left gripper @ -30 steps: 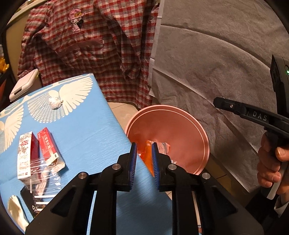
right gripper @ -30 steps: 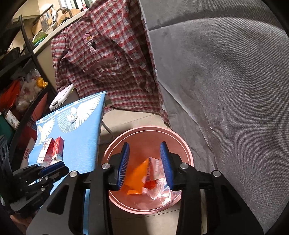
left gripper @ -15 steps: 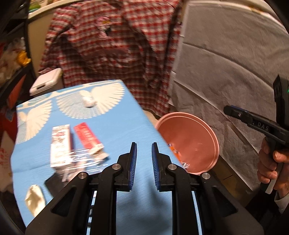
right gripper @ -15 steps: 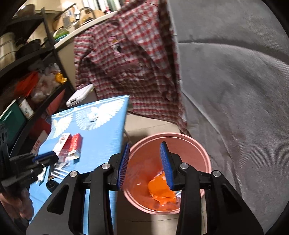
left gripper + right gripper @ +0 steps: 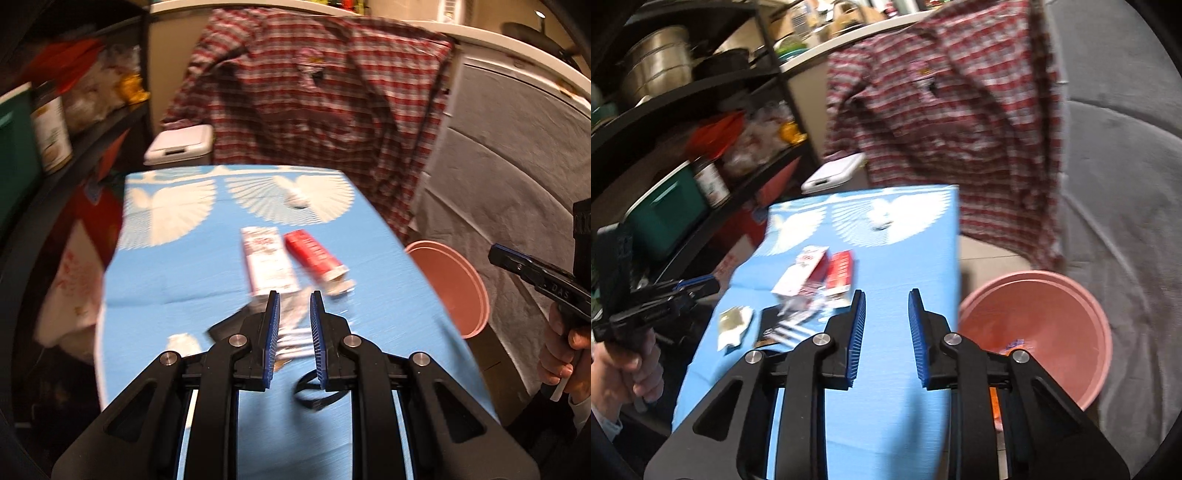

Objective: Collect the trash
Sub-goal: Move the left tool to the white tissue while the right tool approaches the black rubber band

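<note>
Both grippers had swung away from the pink bin (image 5: pixel 1071 332), where the orange wrapper now lay, back over the blue table (image 5: pixel 177 273). The left gripper (image 5: pixel 294 332) was empty with a narrow gap; the right gripper (image 5: pixel 886 332) was closing on nothing. The boxes (image 5: pixel 267 258) at 12 o'clock were probably next.

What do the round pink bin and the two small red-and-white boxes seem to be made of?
The round pink bin looks like smooth, slightly glossy plastic: even colour, moulded stepped rim. The two small red-and-white boxes look like printed cardboard, with flat faces and sharp folded edges. Motion blur leaves their finish unclear.
</note>
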`<control>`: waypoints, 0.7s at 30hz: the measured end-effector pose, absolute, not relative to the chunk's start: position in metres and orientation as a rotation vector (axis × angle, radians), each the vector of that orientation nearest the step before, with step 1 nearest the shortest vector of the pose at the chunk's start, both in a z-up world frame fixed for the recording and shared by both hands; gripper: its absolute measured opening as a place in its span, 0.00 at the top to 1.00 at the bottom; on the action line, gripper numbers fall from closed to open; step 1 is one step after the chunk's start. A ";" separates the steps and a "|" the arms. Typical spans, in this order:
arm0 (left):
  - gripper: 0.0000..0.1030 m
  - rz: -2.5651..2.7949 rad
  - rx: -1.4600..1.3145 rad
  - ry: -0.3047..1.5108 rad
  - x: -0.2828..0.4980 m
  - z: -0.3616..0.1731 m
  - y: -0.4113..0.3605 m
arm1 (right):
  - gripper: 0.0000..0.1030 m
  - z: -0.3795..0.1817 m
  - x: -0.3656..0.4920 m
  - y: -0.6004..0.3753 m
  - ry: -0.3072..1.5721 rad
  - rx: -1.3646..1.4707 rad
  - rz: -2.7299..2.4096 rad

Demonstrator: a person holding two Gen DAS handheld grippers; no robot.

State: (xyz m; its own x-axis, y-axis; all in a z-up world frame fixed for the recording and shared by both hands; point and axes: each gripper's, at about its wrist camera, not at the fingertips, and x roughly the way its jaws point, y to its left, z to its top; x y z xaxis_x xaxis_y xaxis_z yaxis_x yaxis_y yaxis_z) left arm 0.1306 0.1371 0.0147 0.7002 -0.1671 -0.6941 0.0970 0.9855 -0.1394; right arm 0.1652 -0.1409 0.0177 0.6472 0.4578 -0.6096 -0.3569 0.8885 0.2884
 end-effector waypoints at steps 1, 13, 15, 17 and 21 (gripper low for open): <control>0.83 -0.140 -0.096 0.786 0.128 0.013 0.143 | 0.76 0.015 0.166 -0.132 0.746 0.147 0.498; 0.83 -0.085 -0.113 0.904 0.117 -0.020 0.211 | 0.60 -0.024 0.158 -0.028 0.870 -0.048 0.758; 0.83 -0.084 -0.108 0.926 0.118 -0.026 0.216 | 0.55 -0.031 0.158 -0.016 0.884 -0.089 0.775; 0.82 -0.079 -0.103 0.939 0.118 -0.030 0.220 | 0.49 -0.038 0.158 -0.007 0.897 -0.124 0.790; 0.72 -0.087 -0.106 0.979 0.120 -0.041 0.228 | 0.42 -0.053 0.157 0.008 0.918 -0.205 0.824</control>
State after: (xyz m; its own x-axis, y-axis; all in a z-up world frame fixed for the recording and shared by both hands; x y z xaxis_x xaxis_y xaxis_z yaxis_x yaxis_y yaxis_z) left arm 0.1201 0.2283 -0.0412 0.5550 -0.1214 -0.8229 0.0257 0.9913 -0.1290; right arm 0.1566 0.0080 -0.0528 0.3331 0.5430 -0.7709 -0.7076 0.6843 0.1762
